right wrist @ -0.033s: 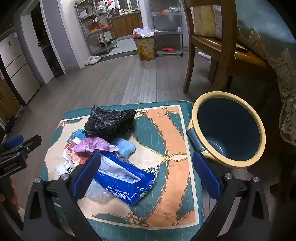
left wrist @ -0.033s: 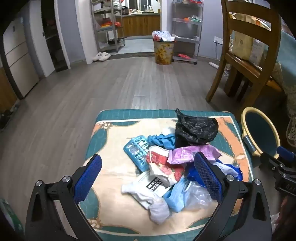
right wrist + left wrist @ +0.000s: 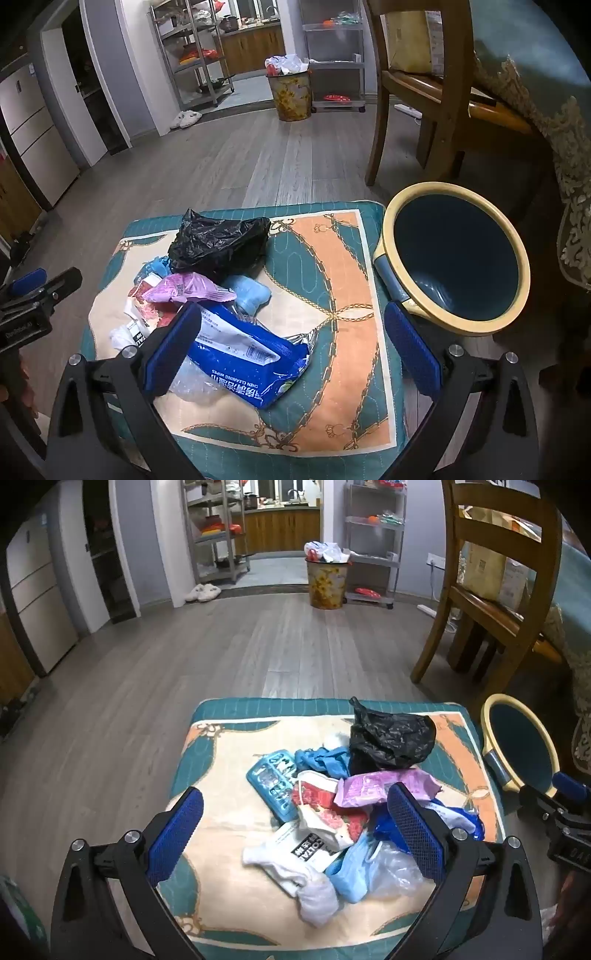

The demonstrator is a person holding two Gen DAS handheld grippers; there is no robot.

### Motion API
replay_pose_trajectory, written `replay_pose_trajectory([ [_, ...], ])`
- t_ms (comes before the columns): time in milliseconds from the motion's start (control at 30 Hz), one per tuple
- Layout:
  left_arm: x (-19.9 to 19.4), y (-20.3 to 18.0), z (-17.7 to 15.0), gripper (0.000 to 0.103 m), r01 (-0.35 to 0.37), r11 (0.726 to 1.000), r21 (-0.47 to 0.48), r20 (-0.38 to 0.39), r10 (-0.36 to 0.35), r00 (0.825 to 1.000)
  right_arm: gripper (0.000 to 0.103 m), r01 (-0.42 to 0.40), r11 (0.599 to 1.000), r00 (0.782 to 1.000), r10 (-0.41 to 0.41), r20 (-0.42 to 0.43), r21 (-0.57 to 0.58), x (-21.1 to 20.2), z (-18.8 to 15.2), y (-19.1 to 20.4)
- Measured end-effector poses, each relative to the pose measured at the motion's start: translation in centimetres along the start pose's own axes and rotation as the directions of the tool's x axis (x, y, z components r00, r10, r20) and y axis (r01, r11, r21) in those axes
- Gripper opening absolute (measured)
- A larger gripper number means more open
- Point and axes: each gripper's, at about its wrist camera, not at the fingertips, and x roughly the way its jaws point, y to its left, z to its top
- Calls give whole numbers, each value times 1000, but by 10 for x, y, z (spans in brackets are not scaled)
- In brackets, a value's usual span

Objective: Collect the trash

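A heap of trash lies on a patterned teal and cream cushion (image 3: pixel 221 760): a black bag (image 3: pixel 391 738), a purple wrapper (image 3: pixel 384 784), a light blue tray (image 3: pixel 273 782), a red and white packet (image 3: pixel 325 812) and a white tissue (image 3: pixel 314 897). My left gripper (image 3: pixel 294 792) hangs open above the heap's near side, holding nothing. My right gripper (image 3: pixel 291 309) is open too, over a blue wipes pack (image 3: pixel 251 354) on the cushion (image 3: pixel 332 295). A yellow-rimmed blue bin (image 3: pixel 454 188) stands just right of the cushion.
A wooden chair (image 3: pixel 480 590) and a draped table (image 3: pixel 535 92) stand behind the bin. A full patterned waste basket (image 3: pixel 327 579), metal shelves (image 3: pixel 218 531) and white slippers (image 3: pixel 203 590) are far across the grey wood floor.
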Motion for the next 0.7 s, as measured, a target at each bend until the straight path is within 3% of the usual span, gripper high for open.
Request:
replay_pose_trajectory([
  [267, 5, 1, 3, 99, 2, 999, 32, -4, -2, 1000, 97, 2, 1000, 1000, -2, -10, -7, 1, 0, -2],
  [333, 1, 1, 2, 99, -17, 1000, 9, 9, 17, 1000, 97, 33, 999, 999, -33, 1, -11, -1, -4, 5],
  [700, 1, 3, -2, 99, -10, 1000, 2, 11, 10, 1000, 97, 31, 999, 999, -31, -8, -14, 2, -1, -1],
])
